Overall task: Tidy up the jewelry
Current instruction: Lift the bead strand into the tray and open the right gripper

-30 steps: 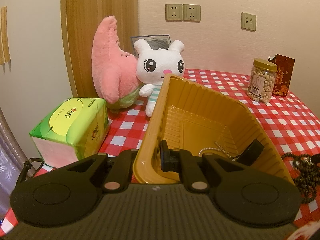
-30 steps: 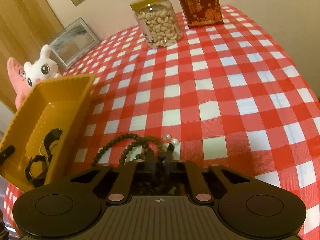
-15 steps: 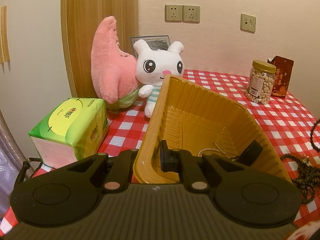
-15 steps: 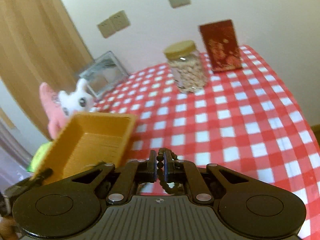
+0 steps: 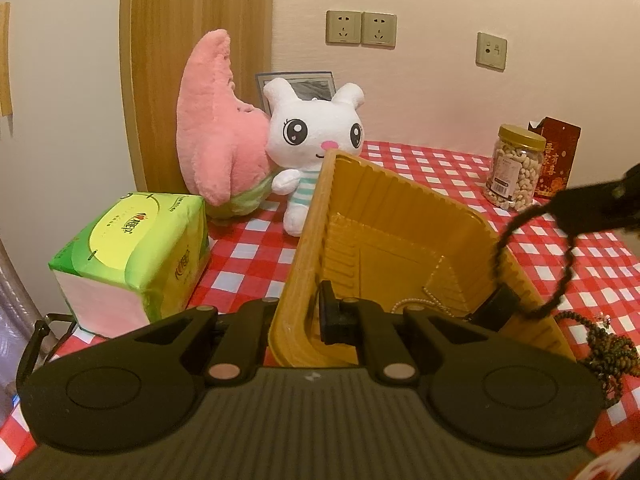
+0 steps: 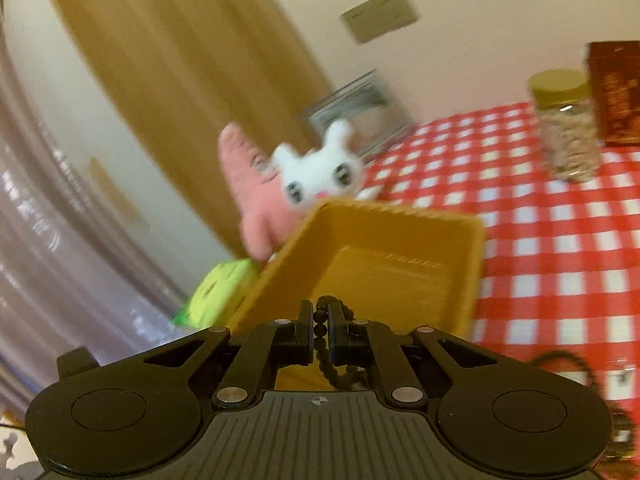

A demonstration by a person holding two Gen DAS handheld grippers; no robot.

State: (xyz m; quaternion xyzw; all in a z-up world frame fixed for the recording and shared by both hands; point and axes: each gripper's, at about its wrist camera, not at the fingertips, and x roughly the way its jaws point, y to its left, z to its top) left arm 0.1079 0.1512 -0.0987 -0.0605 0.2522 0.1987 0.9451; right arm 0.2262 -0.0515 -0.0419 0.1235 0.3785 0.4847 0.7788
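Clearly limp and light, the bead strand (image 6: 322, 330) dangles, pinched mid-loop by the right gripper (image 6: 319, 334); the left gripper (image 5: 298, 314) clamps the tray's rim (image 5: 308, 240) (thin, bendy plastic).

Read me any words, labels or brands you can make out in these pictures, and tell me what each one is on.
Tissue pack: a red brand logo and small print, too distorted to read.
Red box: gold Chinese characters, too small to read.
Nut jar: white label with barcode, print unreadable.
No text is legible enough to quote.
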